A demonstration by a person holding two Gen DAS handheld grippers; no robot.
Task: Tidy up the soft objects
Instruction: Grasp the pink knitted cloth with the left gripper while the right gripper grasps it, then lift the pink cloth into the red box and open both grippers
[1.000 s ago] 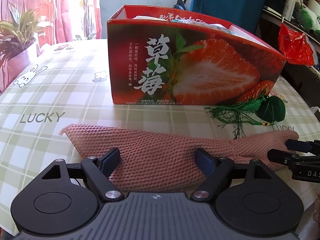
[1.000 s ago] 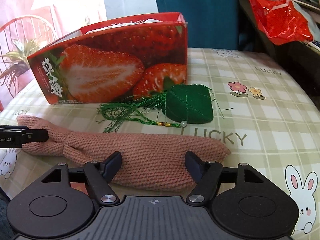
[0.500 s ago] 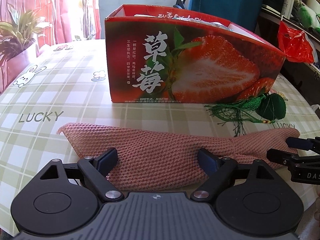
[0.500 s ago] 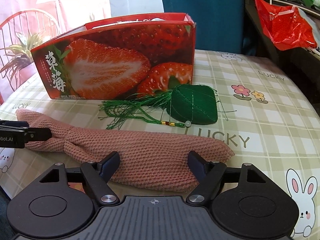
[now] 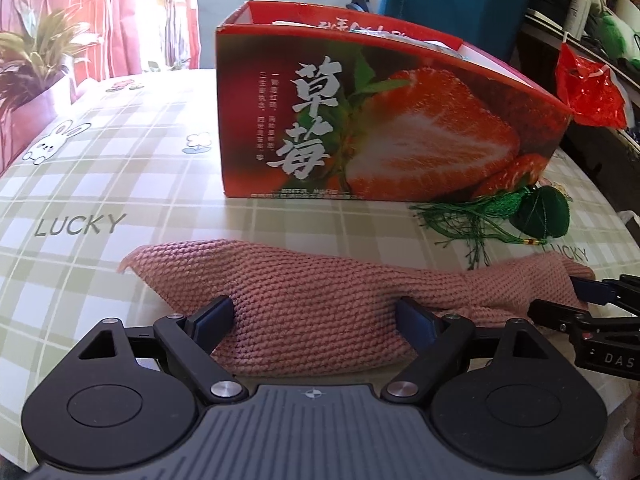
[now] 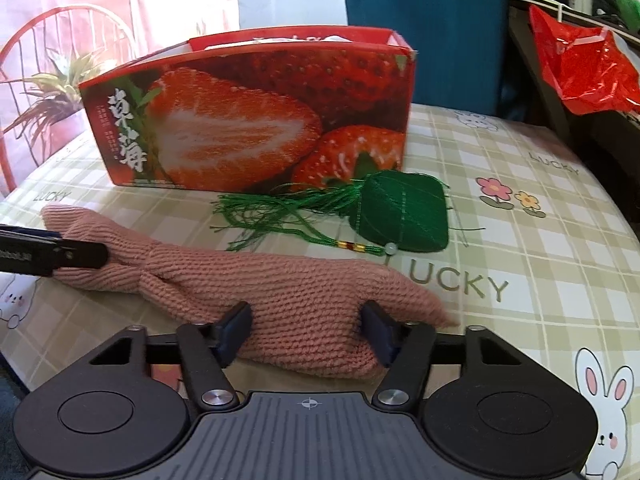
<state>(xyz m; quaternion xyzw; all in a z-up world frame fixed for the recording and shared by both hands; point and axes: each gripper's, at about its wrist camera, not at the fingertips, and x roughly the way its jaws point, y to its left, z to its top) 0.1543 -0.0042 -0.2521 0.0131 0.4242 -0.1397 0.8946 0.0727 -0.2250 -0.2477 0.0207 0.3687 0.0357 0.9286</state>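
Your open-topped red cardboard strawberry box [image 5: 384,120] holds pale packets, too hidden to identify. In front of it lies the pink knitted cloth [image 5: 320,292]. Your left gripper [image 5: 320,316] and right gripper [image 6: 308,326] both straddle it, jaws wide, gripping nothing. Only the right view clearly shows the green tasselled sachet [image 6: 400,212] and a tablecloth [image 6: 520,240] rabbit.
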